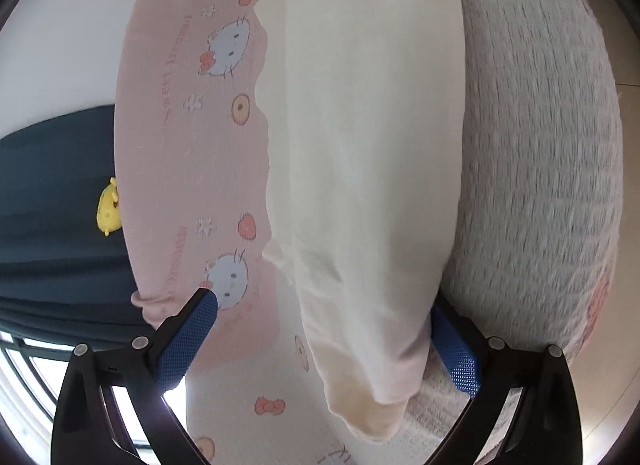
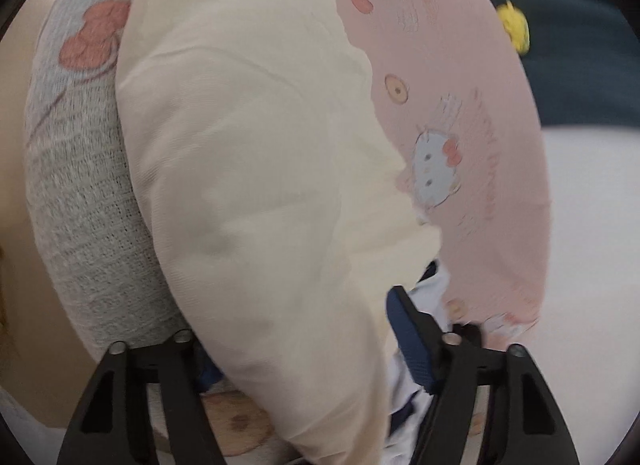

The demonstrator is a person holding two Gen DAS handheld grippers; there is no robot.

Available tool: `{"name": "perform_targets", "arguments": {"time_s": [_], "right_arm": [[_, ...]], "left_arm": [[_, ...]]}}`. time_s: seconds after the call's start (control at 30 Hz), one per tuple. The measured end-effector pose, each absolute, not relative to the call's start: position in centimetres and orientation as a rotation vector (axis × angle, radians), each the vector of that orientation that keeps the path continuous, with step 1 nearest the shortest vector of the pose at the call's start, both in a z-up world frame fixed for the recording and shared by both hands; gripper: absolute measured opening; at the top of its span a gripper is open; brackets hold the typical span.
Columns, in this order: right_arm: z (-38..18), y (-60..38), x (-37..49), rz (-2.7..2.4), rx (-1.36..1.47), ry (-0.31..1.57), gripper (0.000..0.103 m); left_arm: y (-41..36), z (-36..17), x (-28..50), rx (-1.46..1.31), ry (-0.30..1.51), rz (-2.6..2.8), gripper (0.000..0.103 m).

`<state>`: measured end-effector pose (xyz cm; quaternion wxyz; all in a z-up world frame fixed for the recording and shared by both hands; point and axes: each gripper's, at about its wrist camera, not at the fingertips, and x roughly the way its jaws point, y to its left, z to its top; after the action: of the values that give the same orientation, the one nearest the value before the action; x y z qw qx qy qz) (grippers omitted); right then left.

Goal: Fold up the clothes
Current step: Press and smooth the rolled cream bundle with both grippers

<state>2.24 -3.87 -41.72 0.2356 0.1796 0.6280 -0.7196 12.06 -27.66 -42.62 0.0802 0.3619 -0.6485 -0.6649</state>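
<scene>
A cream garment [image 1: 360,145] lies lengthwise on a pink cartoon-cat printed cloth [image 1: 180,145], with a grey knitted cloth [image 1: 540,165] on its other side. My left gripper [image 1: 324,345] stands open. The garment's near end sits between its blue pads, against the right one and apart from the left one. In the right wrist view the cream garment [image 2: 260,165] fills the gap of my right gripper [image 2: 304,341]. The jaws are wide apart, the right pad [image 2: 412,345] sits beside the cloth edge, and the left pad is mostly hidden under the cloth. The pink cloth [image 2: 460,85] and the grey knit [image 2: 80,205] flank it.
A small yellow toy [image 1: 108,207] [image 2: 514,27] rests on a dark teal surface [image 1: 52,205] beside the pink cloth. A white surface [image 2: 592,245] lies past the pink cloth's edge. Beige floor [image 2: 16,145] shows beyond the grey knit.
</scene>
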Motion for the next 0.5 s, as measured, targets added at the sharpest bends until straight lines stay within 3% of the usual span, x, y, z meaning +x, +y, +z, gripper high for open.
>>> {"name": "perform_targets", "arguments": {"time_s": [0.2, 0.5], "right_arm": [[-42.6, -3.6, 4.1, -2.021, 0.508, 1.691, 0.041], [-42.2, -3.7, 4.5, -2.060, 0.560, 1.644, 0.037]], "left_arm": [[-29.0, -41.5, 11.4, 1.097, -1.822, -2.116, 0.102], [-29.6, -41.4, 11.7, 1.109, -1.734, -2.190, 0.102]]}}
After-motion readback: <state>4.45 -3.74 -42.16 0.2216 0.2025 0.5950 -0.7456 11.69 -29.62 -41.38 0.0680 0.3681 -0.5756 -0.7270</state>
